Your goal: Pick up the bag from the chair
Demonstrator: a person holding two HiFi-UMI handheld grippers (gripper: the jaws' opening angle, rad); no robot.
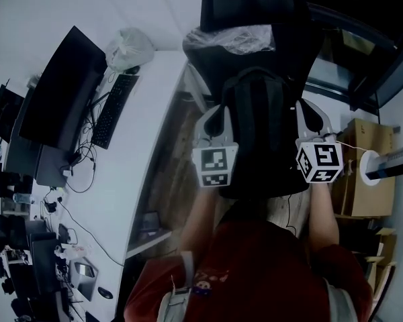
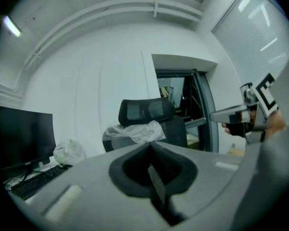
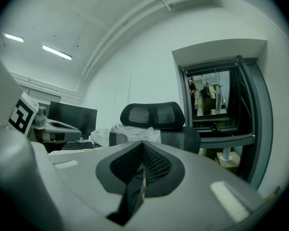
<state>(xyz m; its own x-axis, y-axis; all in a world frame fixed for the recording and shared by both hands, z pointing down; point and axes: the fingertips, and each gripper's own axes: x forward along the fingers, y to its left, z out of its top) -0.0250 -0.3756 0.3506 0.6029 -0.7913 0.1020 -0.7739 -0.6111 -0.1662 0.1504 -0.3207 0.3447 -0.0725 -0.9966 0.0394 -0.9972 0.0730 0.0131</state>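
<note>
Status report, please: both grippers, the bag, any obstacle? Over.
Left gripper shut on black fabric bag; right gripper likewise. Bag held between them, in front of black mesh office chair. Nothing blocking.

Black dominates: the bag (image 1: pixel 262 139), the chair (image 1: pixel 255 9) with its mesh-patterned headrest, the monitor (image 1: pixel 60 86) and the keyboard (image 1: pixel 114 109), against a white counter (image 1: pixel 131 153). The left tool (image 2: pixel 151 143) and right tool (image 3: pixel 142 142) are pale grey with dark pads, their cubes white with black square markers. The shirt (image 1: pixel 255 274) is dark red, the box (image 1: pixel 366 180) tan, the floor (image 1: pixel 174 180) brown wood-grain, the plastic (image 1: pixel 232 39) whitish and clear.
</note>
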